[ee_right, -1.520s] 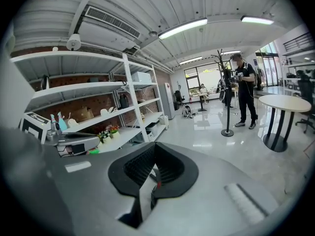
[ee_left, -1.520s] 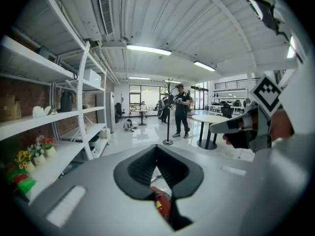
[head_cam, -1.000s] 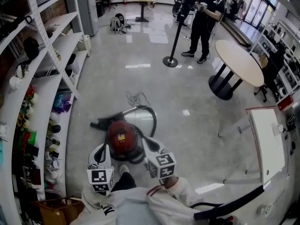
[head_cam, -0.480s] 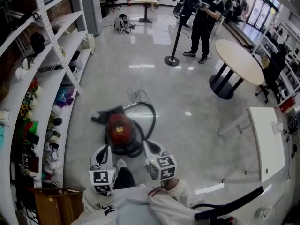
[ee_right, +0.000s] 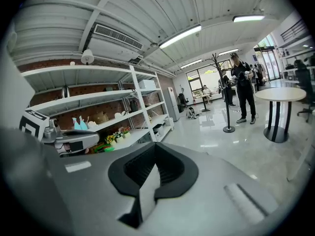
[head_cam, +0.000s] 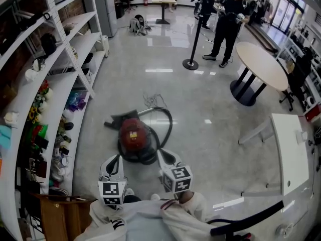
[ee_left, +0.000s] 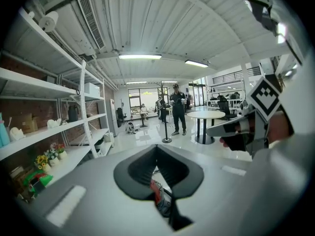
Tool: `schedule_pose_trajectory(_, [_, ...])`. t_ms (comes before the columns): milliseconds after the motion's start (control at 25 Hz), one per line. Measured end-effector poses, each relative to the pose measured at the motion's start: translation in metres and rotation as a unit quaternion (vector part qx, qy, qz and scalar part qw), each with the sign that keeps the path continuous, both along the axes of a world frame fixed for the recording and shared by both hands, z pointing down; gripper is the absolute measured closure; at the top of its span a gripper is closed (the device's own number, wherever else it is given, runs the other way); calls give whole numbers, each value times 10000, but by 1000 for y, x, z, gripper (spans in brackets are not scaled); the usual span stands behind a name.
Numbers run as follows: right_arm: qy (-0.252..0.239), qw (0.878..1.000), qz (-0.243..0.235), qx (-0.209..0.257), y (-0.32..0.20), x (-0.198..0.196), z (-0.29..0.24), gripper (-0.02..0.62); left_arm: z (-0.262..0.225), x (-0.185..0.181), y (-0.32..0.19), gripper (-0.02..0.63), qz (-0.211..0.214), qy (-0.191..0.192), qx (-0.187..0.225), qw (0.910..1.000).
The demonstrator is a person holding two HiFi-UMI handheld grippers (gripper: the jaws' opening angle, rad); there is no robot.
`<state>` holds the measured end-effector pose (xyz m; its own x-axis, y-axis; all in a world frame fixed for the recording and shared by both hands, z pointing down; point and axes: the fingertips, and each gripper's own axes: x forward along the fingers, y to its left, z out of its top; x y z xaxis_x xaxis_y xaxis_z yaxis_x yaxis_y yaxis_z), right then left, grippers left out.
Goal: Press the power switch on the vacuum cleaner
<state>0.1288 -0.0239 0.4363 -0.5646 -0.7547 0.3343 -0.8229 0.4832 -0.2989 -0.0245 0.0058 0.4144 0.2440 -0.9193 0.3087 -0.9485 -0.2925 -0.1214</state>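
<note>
A red canister vacuum cleaner [head_cam: 134, 136] with a black base sits on the shiny floor, its black hose [head_cam: 166, 120] curling behind it and a cord [head_cam: 150, 102] lying further back. My left gripper [head_cam: 114, 159] hangs just short of the vacuum's near left side, jaws together and holding nothing. My right gripper [head_cam: 163, 155] hovers at its near right side, also shut and empty. In the left gripper view a sliver of the red vacuum [ee_left: 158, 194] shows below the left gripper [ee_left: 156, 149]. The right gripper view shows the right gripper [ee_right: 155, 149] and only floor beyond.
White shelving [head_cam: 55, 79] full of small items runs along the left. A wooden box [head_cam: 57, 217] stands at the bottom left. A round table [head_cam: 263, 64] and a white desk [head_cam: 291, 152] are on the right. A person [head_cam: 228, 21] stands by a stanchion pole [head_cam: 193, 39] at the back.
The head view has shifted a little, so the vacuum sits slightly higher in the frame. Both grippers keep their places at the vacuum's near side, still shut.
</note>
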Motion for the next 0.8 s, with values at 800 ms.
schedule_pose_trajectory(800, [132,9995,286,38,51,-43,-11,595,-3,-51,33,606,296,94,0,9995])
